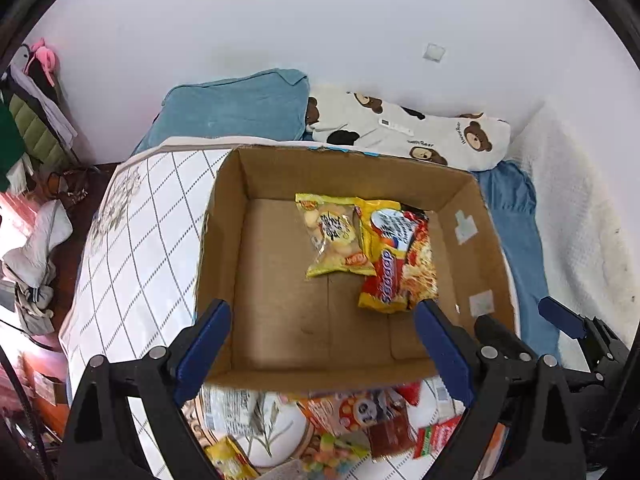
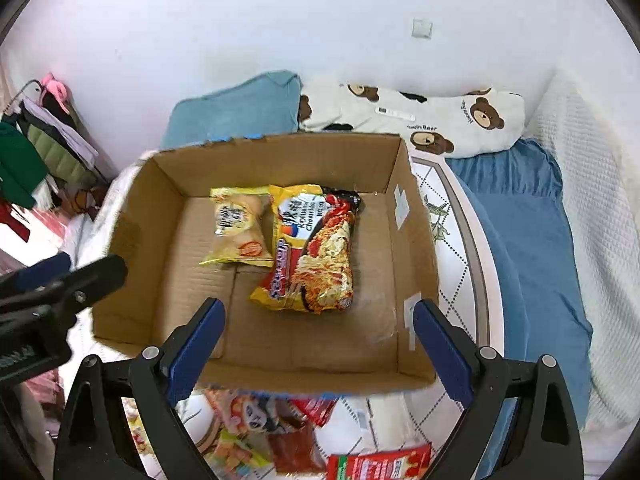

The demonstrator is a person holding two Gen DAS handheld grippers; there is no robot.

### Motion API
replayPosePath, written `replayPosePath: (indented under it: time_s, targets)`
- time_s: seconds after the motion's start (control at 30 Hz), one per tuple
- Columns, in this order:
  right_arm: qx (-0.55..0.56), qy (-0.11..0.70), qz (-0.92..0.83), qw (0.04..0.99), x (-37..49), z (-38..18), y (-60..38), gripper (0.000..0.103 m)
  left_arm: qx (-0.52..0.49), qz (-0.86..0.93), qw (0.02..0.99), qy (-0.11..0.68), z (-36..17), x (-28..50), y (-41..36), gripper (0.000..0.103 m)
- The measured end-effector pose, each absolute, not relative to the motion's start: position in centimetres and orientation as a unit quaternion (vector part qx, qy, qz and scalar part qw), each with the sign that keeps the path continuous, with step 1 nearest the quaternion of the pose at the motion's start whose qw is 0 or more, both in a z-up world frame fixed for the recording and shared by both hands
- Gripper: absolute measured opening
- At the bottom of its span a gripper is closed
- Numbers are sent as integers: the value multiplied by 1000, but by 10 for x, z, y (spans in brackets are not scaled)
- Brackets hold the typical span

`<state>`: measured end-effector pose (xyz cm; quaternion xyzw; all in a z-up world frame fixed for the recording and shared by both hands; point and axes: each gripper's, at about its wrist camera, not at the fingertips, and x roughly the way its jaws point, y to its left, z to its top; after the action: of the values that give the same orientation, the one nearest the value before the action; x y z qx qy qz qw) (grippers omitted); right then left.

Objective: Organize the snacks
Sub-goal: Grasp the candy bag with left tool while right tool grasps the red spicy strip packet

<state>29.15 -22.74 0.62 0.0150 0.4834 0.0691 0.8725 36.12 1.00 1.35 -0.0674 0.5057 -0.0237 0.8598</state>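
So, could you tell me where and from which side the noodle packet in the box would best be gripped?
Probably from straight above, across its narrow width near the lower end. The noodle packet lies flat on the floor of the cardboard box, long axis running toward the near wall. Its left edge overlaps the yellow snack bag, so pinching the lower half avoids catching that bag.

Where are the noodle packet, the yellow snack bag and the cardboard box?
noodle packet (image 2: 320,252), right wrist view, middle of the wrapper.
yellow snack bag (image 2: 238,228), right wrist view, centre of its front.
cardboard box (image 1: 224,240), left wrist view, inner left wall.
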Motion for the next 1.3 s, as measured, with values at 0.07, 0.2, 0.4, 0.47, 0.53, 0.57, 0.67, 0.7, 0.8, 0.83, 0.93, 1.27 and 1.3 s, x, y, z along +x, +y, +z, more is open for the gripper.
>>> replayPosePath:
  time_s: [0.07,0.2,0.4,0.47,0.53,0.57,0.67,0.7,0.8,0.83,0.93,1.27,1.3]
  targets:
    - [27,477,74,875,280,14,-231,97,-75,-26,859,506,13,352,13,94]
    - [51,483,83,870,255,15,-238,97,-79,-28,852,516,6,326,17,94]
    - [74,521,79,847,221,-24,-254,97,-30,-24,822,569,-49,281,3,94]
    - [91,545,64,831,209,-48,-268,97,-15,-27,803,595,-74,271,-3,94]
    - [135,580,47,802,196,-78,-286,97,-5,-29,781,624,-105,262,-11,94]
    - [158,592,39,789,191,-91,-294,97,-2,-27,769,638,-121,259,-14,94]
    - [269,635,12,724,174,-145,-322,97,-3,-24,740,672,-160,255,-21,94]
    - [303,642,4,704,170,-160,-330,97,-5,-24,732,681,-170,254,-22,94]
    - [381,652,-30,655,161,-202,-347,97,1,-22,717,697,-191,254,-28,94]
    - [394,652,-53,645,160,-213,-352,97,2,-22,713,701,-196,254,-29,94]
    - [418,643,-90,635,160,-233,-360,97,9,-21,704,710,-208,256,-32,94]
    - [326,633,-108,694,169,-241,-329,74,5,-38,695,718,-213,268,-44,94]
    - [297,640,-88,703,168,-240,-319,73,5,-45,693,720,-211,270,-44,94]
